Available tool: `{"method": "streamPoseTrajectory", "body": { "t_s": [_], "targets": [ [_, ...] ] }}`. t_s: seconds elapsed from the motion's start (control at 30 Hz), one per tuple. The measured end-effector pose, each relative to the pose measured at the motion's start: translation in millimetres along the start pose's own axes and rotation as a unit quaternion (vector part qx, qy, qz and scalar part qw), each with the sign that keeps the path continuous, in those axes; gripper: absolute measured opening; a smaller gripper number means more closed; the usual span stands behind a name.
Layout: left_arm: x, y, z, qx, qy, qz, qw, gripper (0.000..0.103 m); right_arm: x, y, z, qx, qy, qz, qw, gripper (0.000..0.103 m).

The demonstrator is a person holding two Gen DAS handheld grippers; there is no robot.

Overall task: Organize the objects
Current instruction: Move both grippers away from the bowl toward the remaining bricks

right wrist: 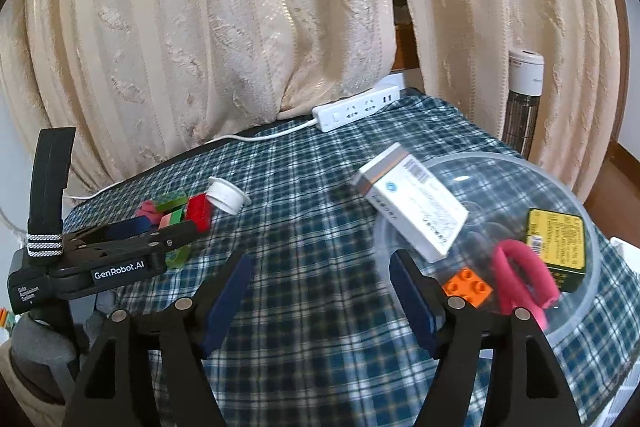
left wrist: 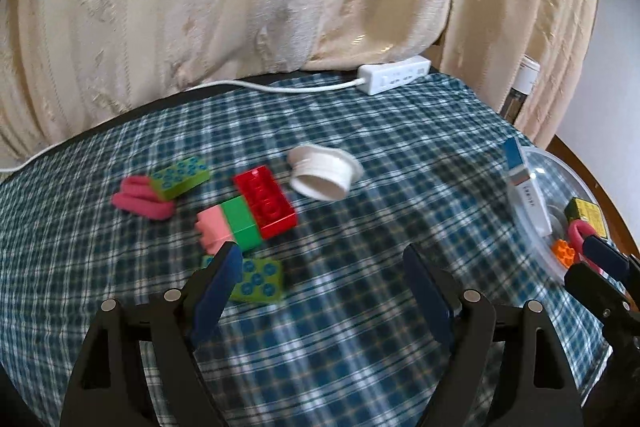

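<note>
— Plaid cloth (left wrist: 360, 155) covers the table; what lies on it?

— On the left side, a red brick (left wrist: 266, 201) touches a green-and-pink brick (left wrist: 230, 227). A lime brick (left wrist: 180, 177) leans on a pink loop (left wrist: 140, 203) behind them, and a second lime brick (left wrist: 260, 281) sits nearest the camera. A white cap (left wrist: 322, 175) lies on its side just right of the red brick.

— And the bowl?

— A clear bowl (right wrist: 592, 291) stands on the right. It holds a white box (right wrist: 412, 211) propped on the rim, a yellow box (right wrist: 556, 243), an orange brick (right wrist: 468, 285) and another pink loop (right wrist: 520, 275).

— The tongs?

— The left gripper (left wrist: 320, 267) stands released over the cloth, nothing between its jaws; one finger (left wrist: 218, 279) overlaps the near lime brick. The right gripper (right wrist: 320, 275) is also spread and empty, beside the bowl.

— Anything behind?

— A white power strip (right wrist: 356, 109) by the cream curtain (right wrist: 220, 27).
</note>
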State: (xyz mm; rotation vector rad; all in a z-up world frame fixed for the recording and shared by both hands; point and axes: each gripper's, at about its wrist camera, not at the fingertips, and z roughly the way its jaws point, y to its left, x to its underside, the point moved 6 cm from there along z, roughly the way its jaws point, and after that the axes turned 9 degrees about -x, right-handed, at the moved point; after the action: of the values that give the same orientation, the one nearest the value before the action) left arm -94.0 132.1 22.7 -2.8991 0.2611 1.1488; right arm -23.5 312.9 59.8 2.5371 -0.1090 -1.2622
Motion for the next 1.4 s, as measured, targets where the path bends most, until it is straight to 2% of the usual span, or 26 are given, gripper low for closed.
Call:
{"method": "streamPoseTrajectory", "body": {
  "t_s": [0.7, 1.4],
  "targets": [
    [19.6, 49.2, 22.1, -0.02, 0.033, -0.05, 0.998, 0.084, -1.8, 23.8, 35.3, -0.01, 0.029, -0.012, 0.999, 0.078],
    [33.1, 55.6, 49.5, -0.023, 0.068, -0.055, 0.9959, 0.084, -11.6, 38.8, 82.7, -0.029, 0.068, -0.034, 0.997, 0.078]
  ]
}}
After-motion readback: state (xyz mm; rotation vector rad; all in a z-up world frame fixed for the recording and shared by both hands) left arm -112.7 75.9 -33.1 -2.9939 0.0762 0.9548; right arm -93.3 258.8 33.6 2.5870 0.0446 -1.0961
